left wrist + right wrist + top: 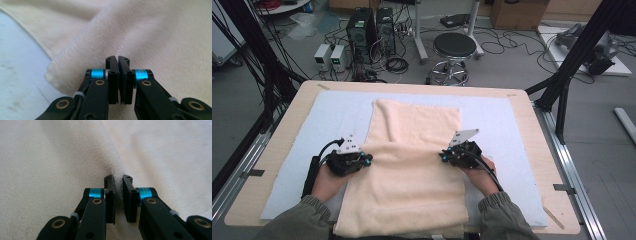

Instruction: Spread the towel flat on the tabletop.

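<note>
- The cream, fluffy terry towel (412, 160) lies lengthwise down the middle of the table, its far end flat and its near end hanging toward the person's edge.
- A fold ridge runs across the towel about halfway along, between the two grippers; the nearer part lies doubled over the farther part.
- The left gripper (368, 159), black with blue rings at the jaw roots, sits at the towel's left edge on that ridge. In the left gripper view its jaws (118, 60) stand almost together with only a sliver between them, pinched on the towel's folded edge, whose thick roll bulges to the left of the jaws.
- The right gripper (443, 156), of the same make, sits at the towel's right edge on the same ridge. In the right gripper view its jaws (118, 178) are nearly closed, and a thin pleat of towel pile stands clamped in the narrow gap.
- Each gripper carries a grey three-cornered plate on top, and a hand in an olive sleeve grasps each from the near side.
- Under the towel lies a pale blue-white felt mat (327, 120), which covers most of the light wooden table top (287, 125).
- Beyond the table stand a round black stool (454, 47) and two black computer towers (369, 27) among floor cables.
</note>
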A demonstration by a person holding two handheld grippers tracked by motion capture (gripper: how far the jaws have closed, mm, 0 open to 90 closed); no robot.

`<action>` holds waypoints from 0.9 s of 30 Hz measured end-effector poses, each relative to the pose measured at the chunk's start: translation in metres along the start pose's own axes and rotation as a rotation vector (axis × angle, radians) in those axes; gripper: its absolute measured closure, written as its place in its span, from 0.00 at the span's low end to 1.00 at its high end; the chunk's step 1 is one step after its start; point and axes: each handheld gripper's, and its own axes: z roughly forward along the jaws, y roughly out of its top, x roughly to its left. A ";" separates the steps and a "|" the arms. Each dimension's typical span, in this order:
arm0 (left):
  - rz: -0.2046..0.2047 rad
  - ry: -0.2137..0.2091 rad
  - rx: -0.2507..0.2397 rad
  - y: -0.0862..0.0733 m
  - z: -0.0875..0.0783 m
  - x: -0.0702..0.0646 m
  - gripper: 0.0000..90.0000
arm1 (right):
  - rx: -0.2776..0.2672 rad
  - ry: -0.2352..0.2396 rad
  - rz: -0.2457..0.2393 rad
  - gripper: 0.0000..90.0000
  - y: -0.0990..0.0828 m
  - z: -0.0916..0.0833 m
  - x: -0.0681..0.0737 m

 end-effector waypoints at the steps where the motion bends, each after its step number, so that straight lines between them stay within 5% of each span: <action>1: -0.023 0.007 -0.009 0.002 0.004 0.004 0.96 | -0.008 -0.014 0.018 0.90 0.002 0.002 -0.006; 6: -0.044 -0.011 -0.025 0.004 0.003 0.007 0.87 | -0.049 0.007 0.045 0.77 0.003 -0.005 -0.009; 11: 0.055 -0.045 0.000 -0.001 -0.022 -0.006 0.73 | -0.046 0.048 -0.005 0.68 0.002 -0.028 0.012; 17: 0.097 -0.088 -0.014 -0.024 -0.050 -0.024 0.63 | -0.080 0.048 -0.051 0.65 -0.009 -0.058 0.039; 21: 0.121 -0.153 0.001 -0.038 -0.057 -0.037 0.58 | -0.079 0.124 -0.062 0.63 -0.022 -0.061 0.054; 24: 0.154 -0.211 0.050 -0.047 -0.055 -0.045 0.57 | -0.032 0.177 -0.094 0.63 -0.033 -0.050 0.069; 26: 0.171 -0.257 0.105 -0.054 -0.049 -0.051 0.72 | 0.007 0.214 -0.103 0.69 -0.039 -0.041 0.076; 27: 0.186 -0.250 0.086 -0.057 -0.049 -0.054 0.76 | 0.026 0.225 -0.105 0.73 -0.041 -0.038 0.078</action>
